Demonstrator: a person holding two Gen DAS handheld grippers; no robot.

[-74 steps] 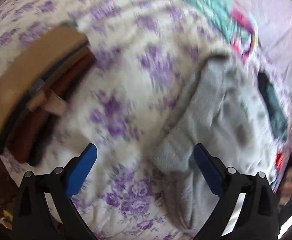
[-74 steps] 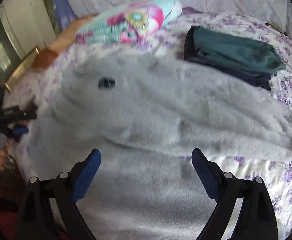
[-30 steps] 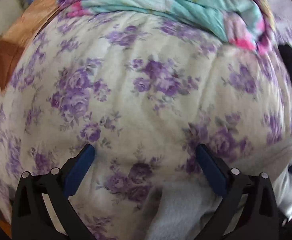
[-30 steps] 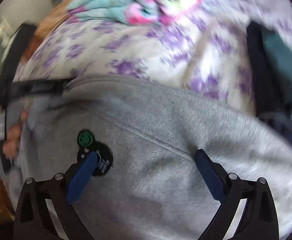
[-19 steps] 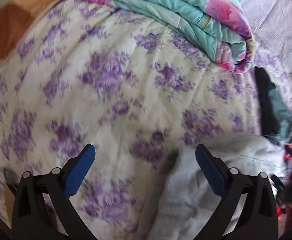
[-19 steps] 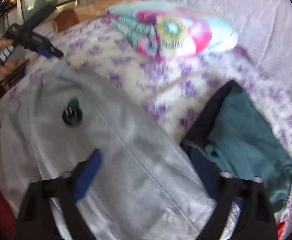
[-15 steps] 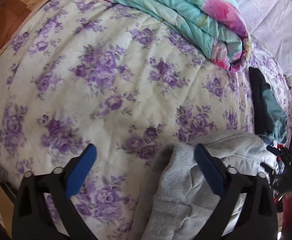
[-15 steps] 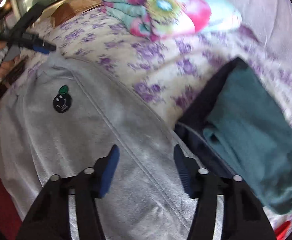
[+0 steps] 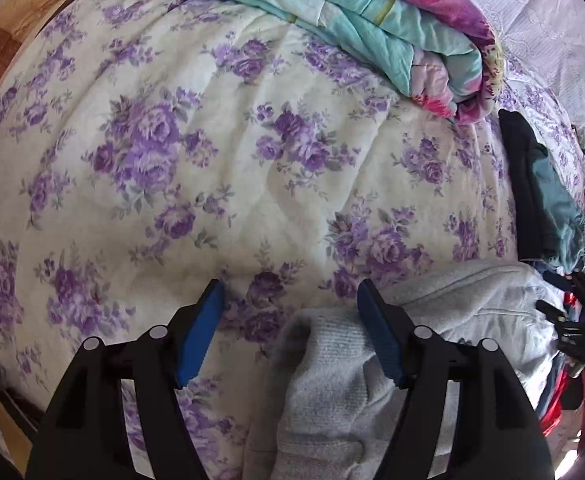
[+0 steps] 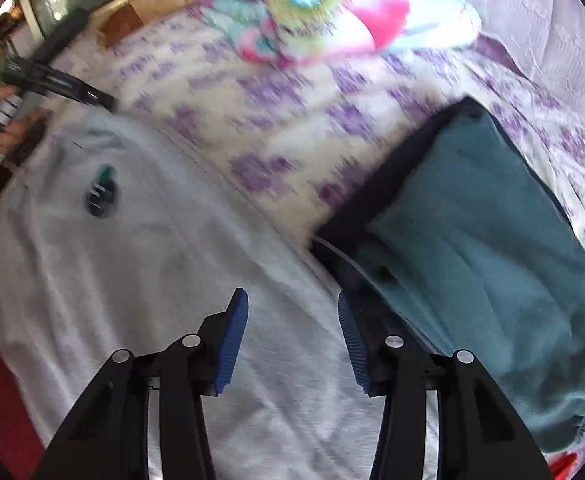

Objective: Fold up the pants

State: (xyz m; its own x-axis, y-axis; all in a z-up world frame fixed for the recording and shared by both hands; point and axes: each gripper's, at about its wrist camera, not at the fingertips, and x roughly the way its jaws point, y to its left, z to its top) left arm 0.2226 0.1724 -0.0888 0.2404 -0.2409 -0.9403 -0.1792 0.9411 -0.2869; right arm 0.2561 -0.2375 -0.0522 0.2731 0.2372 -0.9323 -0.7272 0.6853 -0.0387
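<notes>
- Left wrist view: left tongs (image 9: 288,312) part open, jaws just closing; ribbed hem of grey pants (image 9: 328,376) between them against the right pad, grip not confirmed.
- Right tongs (image 10: 290,328) narrower, also just closing, above grey fabric, nothing pinched.
- Teal folded garment (image 10: 492,260) just right of them on the bed (image 9: 172,160).

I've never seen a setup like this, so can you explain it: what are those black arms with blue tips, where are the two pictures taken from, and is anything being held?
There is no robot: a person holds a clamp-like tool in each hand, each carrying a camera. One picture looks along the left gripper, the other along the right gripper. Both hang over grey pants spread on a floral bedspread. A folded quilt and teal clothing lie nearby. Both jaws have just been closing, with grey cloth between them, but the pads do not yet press on it.
</notes>
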